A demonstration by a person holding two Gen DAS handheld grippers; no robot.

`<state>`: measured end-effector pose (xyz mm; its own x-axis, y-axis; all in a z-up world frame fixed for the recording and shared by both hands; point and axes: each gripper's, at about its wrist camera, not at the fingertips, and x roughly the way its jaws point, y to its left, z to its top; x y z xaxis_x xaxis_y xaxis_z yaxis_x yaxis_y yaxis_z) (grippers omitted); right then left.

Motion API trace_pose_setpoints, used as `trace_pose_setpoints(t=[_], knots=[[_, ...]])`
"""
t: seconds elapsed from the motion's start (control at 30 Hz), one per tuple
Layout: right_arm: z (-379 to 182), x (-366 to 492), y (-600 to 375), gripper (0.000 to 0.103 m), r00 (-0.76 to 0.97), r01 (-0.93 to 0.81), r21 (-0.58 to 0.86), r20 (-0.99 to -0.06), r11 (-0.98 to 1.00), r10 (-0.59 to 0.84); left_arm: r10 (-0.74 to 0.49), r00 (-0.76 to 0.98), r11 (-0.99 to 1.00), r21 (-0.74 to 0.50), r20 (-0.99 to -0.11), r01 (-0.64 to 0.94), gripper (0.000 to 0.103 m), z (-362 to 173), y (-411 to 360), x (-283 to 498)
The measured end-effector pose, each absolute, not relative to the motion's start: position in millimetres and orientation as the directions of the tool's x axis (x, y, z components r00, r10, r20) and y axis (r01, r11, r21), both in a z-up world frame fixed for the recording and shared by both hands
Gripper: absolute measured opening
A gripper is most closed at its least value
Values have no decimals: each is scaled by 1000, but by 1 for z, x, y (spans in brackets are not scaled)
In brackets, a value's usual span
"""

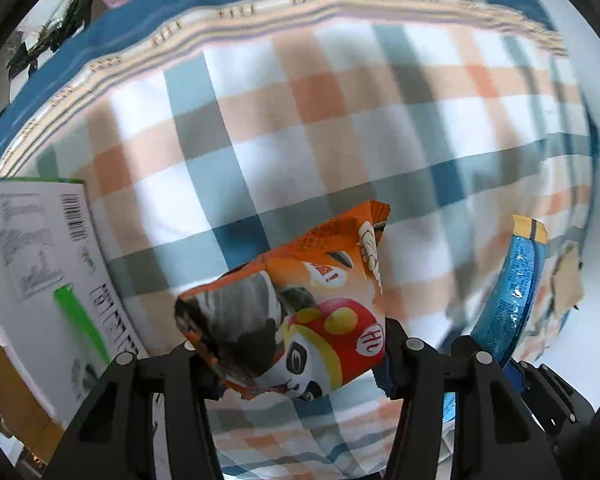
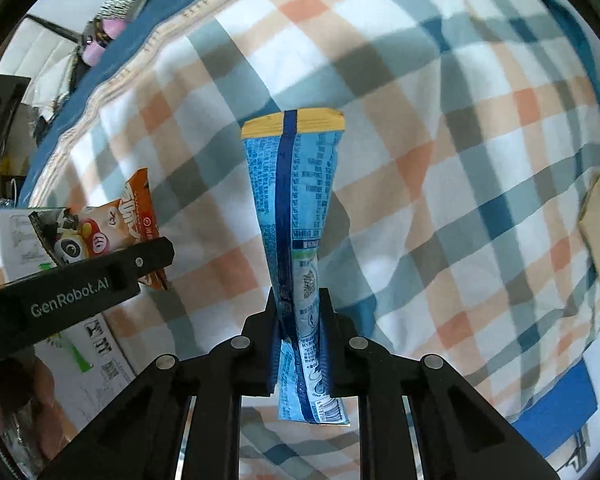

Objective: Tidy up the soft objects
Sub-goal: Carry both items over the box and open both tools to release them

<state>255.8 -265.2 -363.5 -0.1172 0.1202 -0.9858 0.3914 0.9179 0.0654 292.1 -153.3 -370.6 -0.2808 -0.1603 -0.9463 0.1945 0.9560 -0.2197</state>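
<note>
Both packets gripped and held clear of the checked blanket [image 1: 300,112]. Left gripper [image 1: 296,360] clamped narrow on the orange panda snack bag [image 1: 300,312], bag puffed and tilted between the pads. Right gripper [image 2: 300,340] pinched tight on the blue snack sachet [image 2: 292,200], pointed down at the bed, sachet squeezed flat at the waist and fanned out toward its yellow sealed end. In the right wrist view, left gripper [image 2: 112,268] and orange bag [image 2: 112,220] seen off to the left, well apart from the sachet. White printed carton [image 1: 40,260] beside the bed at the left edge (barcode and green stripe legible, contents hidden). Brown scrap of paper or card [image 1: 566,280] lying near the blanket's right border.

Judged step: pick-up done, carry in hand, nothing placed yet. Next move likely a transfer toward a collecting spot, perhaps the carton; destination not certain from these views. Called for: steady pinch, no squeezing harder on the air-filled bag, release only once over the target.
</note>
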Motion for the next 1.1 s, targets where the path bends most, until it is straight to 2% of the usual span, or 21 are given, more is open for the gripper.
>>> trace_pose_setpoints(t=[0.33,0.37,0.5,0.67,0.87,1.1], knots=[[-272,253,-269,16,0,325,116,-992,939,122,-303,-82,929,-313,-949,198,51,-266,-93,265],[-263,251,-267,16,13,318,125,-992,940,127,-312,-73,926,-321,-947,198,51,-255,-87,282],[-226,250,-237,16,68,265,168,-986,950,155,-347,0,921,-341,-938,188,51,-214,-40,279],[-194,253,-166,16,113,159,233,-970,959,217,-344,71,933,-332,-936,139,51,-188,19,274],[-173,257,-73,16,107,17,293,-951,956,289,-294,121,956,-294,-948,22,51,-185,114,262],[-180,265,27,16,50,-80,319,-945,944,323,-277,102,951,-288,-955,-112,51,-213,205,255]])
